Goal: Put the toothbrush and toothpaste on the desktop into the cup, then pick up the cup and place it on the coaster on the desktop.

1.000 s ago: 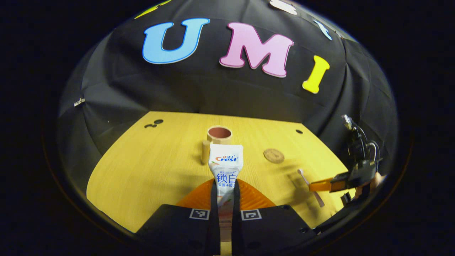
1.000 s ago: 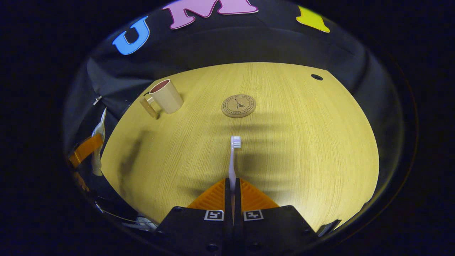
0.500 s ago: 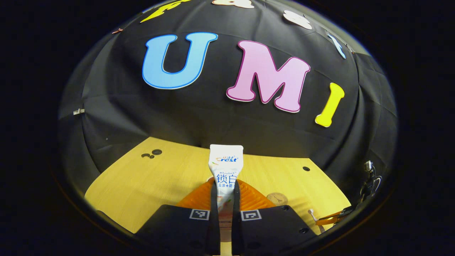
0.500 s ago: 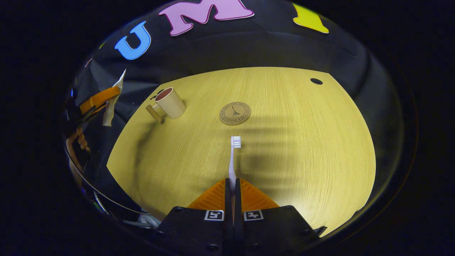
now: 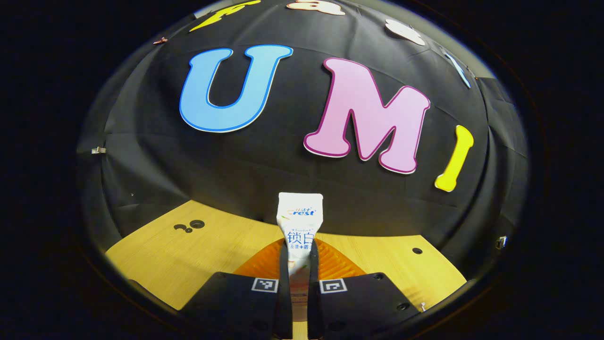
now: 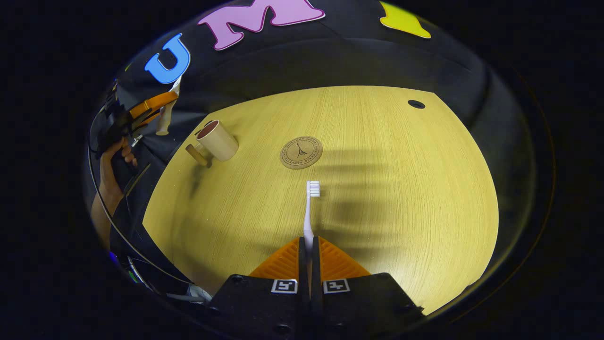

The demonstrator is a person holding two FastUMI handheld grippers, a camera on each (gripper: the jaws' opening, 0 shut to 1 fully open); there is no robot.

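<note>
While each tool (image 5: 297, 262) (image 6: 306, 264) is clamped on its item, the toothpaste (image 5: 299, 222), apparently above the ten-o'clock cup (image 6: 217, 140), may miss its rim.

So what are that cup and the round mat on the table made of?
Cup: beige, matte outside, reddish inside, probably plastic or composite; its stubby handle looks wooden. Coaster: flat tan disc with a dark printed design, likely cork or wood; the look leaves it open.
</note>
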